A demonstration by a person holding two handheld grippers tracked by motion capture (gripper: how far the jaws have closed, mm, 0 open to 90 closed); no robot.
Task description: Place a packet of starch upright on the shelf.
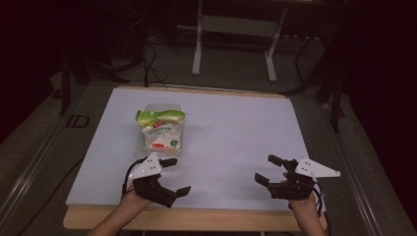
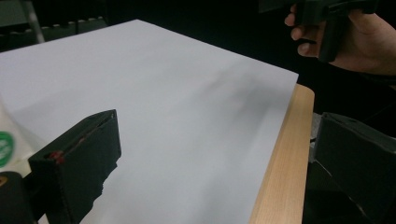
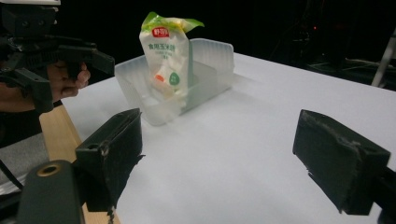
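1. A white snack bag (image 1: 160, 129) with a green crimped top sits in a clear plastic tub (image 1: 178, 109) on the left half of the white sheet (image 1: 236, 128), just beyond the left gripper.
2. In the high view the bag's long axis runs near to far, the green top at the far end. In the right gripper view (image 3: 167, 51) it stands almost upright, green top up, leaning on the tub's wall (image 3: 212, 56).
3. The tub's long axis also runs near to far; a low divider crosses its inside.
4. The left gripper (image 1: 176, 176) hovers at the near left edge of the sheet, jaws spread wide with nothing between them, one jaw close to the tub's near end.
5. The right gripper (image 1: 268, 169) hovers at the near right, well apart from the tub, jaws also wide and empty, pointing left.
6. The printing on the bag is too small to read. The bag's lower part is blurred behind the translucent wall.
7. The wooden table (image 1: 206, 219) shows as a strip along the near edge; the surroundings are dark and hard to make out.
8. In the left gripper view, just a sliver of the bag (image 2: 5, 148) appears at the left edge.
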